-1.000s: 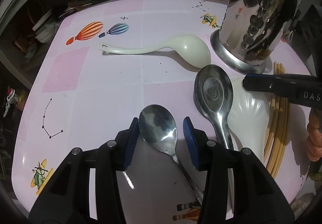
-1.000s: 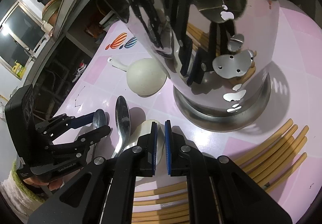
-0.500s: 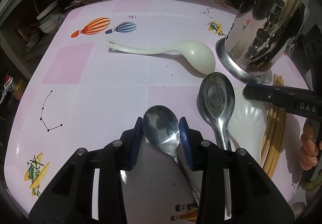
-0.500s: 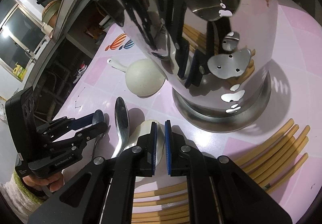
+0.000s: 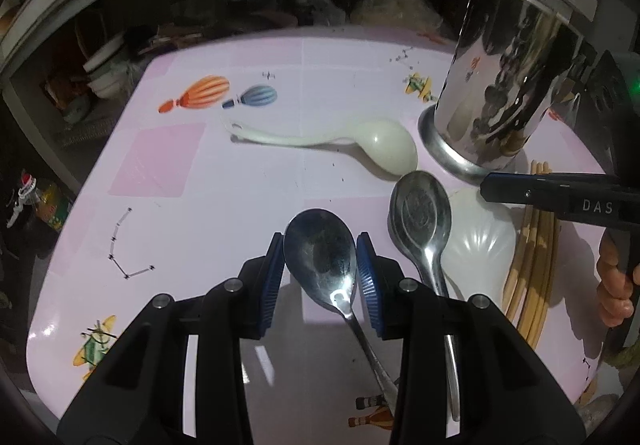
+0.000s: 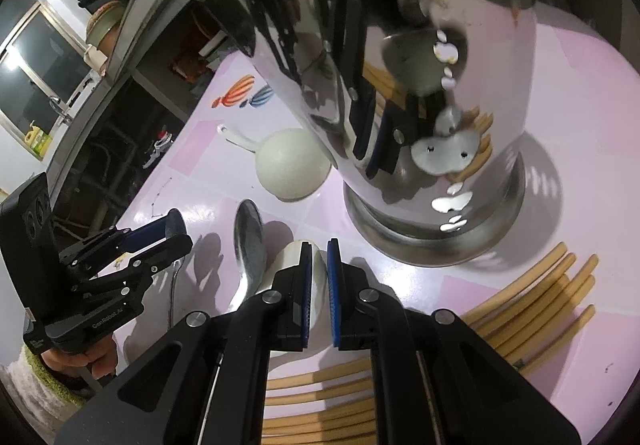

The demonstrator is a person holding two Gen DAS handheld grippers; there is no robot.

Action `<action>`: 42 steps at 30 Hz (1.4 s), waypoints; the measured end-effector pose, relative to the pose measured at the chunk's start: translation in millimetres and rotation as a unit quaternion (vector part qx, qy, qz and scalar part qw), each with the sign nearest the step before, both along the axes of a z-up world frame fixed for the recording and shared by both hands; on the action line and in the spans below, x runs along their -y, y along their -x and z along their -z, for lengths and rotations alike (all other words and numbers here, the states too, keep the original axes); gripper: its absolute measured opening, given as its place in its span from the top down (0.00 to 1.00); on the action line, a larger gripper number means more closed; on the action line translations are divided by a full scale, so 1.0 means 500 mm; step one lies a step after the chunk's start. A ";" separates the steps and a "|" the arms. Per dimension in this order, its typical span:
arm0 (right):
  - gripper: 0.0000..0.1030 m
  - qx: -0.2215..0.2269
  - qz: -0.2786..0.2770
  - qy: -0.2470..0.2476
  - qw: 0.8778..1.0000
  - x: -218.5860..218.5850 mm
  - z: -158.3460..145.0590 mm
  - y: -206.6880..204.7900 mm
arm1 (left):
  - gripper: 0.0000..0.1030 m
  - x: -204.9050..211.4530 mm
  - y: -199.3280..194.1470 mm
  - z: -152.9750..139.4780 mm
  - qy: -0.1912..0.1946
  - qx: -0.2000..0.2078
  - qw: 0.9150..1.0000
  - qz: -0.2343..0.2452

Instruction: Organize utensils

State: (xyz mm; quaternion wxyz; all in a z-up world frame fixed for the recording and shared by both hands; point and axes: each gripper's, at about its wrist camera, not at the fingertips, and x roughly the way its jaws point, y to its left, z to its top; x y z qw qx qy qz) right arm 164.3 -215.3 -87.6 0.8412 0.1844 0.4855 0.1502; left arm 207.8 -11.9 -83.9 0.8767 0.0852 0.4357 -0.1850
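The left hand-held gripper [image 5: 320, 273] pinches a steel spoon [image 5: 320, 253] on the bench [image 5: 200, 205]. Just beside lie a bigger spoon [image 5: 420, 213], white ladle [image 5: 384, 147] and chopsticks [image 5: 532, 265]. The right hand-held gripper [image 6: 319, 277] is pressed together before the steel holder [image 6: 420, 85].

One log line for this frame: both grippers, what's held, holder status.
left gripper: shut on steel spoon | right gripper: shut, holds nothing | steel holder: upright | chopsticks: on table

pink balloon-print tablecloth [image 5: 248, 205], cream ladle [image 5: 384, 143]
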 end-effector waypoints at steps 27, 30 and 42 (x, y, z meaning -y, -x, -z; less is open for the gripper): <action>0.58 -0.095 0.000 0.010 0.995 0.023 0.026 0.014 | 0.66 -0.032 0.026 -0.027 0.041 0.028 0.999 -0.015; 0.55 -0.096 -0.007 0.018 0.995 0.015 0.027 0.005 | 0.66 -0.039 0.024 -0.020 0.046 0.024 0.998 -0.018; 0.64 -0.055 -0.047 0.151 0.986 -0.087 0.021 0.000 | 0.66 -0.063 0.021 -0.004 0.059 0.015 0.998 -0.029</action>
